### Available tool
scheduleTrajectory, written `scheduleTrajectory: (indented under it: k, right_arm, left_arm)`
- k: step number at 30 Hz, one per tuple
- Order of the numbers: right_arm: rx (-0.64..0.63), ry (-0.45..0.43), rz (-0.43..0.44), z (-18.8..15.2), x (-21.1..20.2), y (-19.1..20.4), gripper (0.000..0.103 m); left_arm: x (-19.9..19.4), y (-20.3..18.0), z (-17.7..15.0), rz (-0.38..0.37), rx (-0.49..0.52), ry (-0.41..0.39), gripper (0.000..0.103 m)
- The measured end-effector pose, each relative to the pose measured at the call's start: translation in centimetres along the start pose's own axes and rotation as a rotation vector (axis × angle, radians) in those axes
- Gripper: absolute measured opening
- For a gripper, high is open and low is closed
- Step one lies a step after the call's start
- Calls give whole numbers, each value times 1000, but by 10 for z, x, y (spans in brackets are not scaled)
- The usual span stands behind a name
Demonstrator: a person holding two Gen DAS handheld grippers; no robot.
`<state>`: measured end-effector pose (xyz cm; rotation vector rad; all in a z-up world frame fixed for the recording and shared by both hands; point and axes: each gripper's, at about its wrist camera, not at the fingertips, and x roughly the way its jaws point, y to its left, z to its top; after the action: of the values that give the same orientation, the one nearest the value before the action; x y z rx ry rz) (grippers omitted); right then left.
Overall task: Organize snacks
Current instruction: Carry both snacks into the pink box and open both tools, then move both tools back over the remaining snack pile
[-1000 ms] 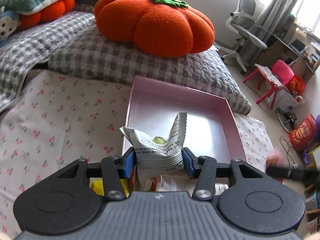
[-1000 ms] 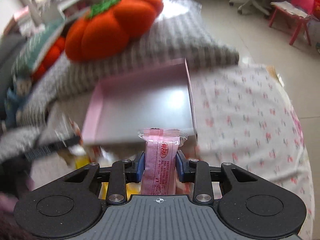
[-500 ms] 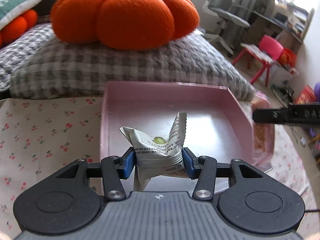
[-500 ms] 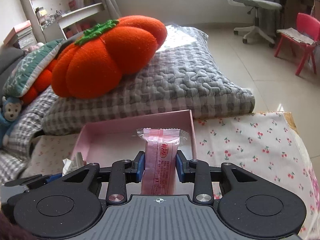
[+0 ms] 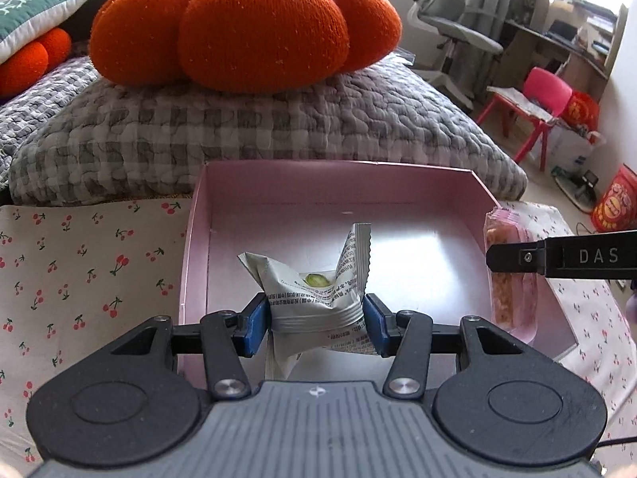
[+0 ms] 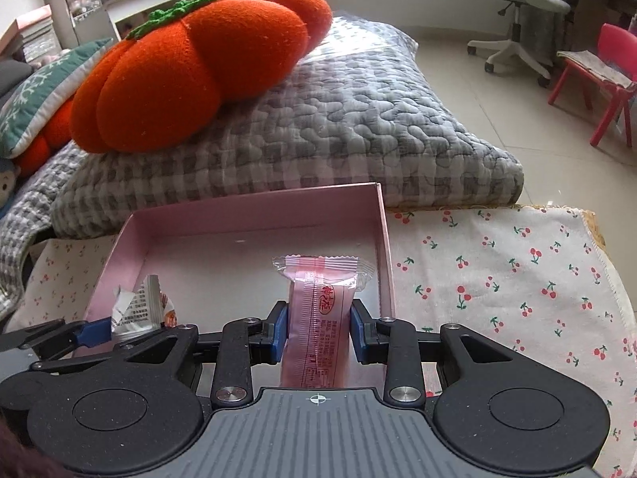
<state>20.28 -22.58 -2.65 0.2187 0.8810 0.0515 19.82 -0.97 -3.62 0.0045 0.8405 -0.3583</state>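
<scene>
A shallow pink tray (image 5: pixel 338 183) (image 6: pixel 258 207) lies on the cherry-print cloth. My left gripper (image 5: pixel 316 324) is shut on a white crinkled snack packet (image 5: pixel 318 298), held over the tray's near left part; the packet also shows in the right wrist view (image 6: pixel 139 310). My right gripper (image 6: pixel 318 334) is shut on a pink wrapped snack bar (image 6: pixel 320 318), held upright over the tray's near right corner; the bar also shows in the left wrist view (image 5: pixel 511 279). The tray's floor, where it shows, is bare.
A grey checked quilt (image 5: pixel 258 135) with a large orange pumpkin cushion (image 5: pixel 247 24) lies right behind the tray. The cherry-print cloth (image 6: pixel 497 279) spreads to both sides. An office chair (image 5: pixel 450 36) and a red child's chair (image 5: pixel 533 107) stand on the floor to the right.
Both grippers have moved forward and lower over the tray with their snacks still held. The right gripper's bar now hangs inside the tray's right edge.
</scene>
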Motion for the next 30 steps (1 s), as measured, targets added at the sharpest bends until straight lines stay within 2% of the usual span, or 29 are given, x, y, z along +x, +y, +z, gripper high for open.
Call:
scheduleTrajectory:
  k: [2,4,6,7,11,18,22,30]
  right_arm:
    - [1,0,3,0,2,0,32]
    - [-2,0,7,0,2,0,33]
    - [1,-7,15,1,0,-1,33]
    - [8,-6,22,2,-1,-1,39]
    - [42,-28,37,5,-11,-5,65]
    - [48,-40,32,6,-39,-4,84]
    - [42,-73,18,5,-63,-2,92]
    - [27,-121,15,-14,-113,8,97]
  left_arm:
    - [1,0,0,2,-1,-9,49]
    - [2,-1,0,5,3,-16,61]
    - [-1,-1,0,2,9,-33,66]
    - [-2,-1,1,-1,7,-34,72]
    - [-8,-2,5,-26,-18,-51,85]
    - [-31,-7,6,-50,-51,-63,100]
    - [-50,-8,6,-45,-64,-67,102]
    - [-85,-5,-6,6,-132,-45,103]
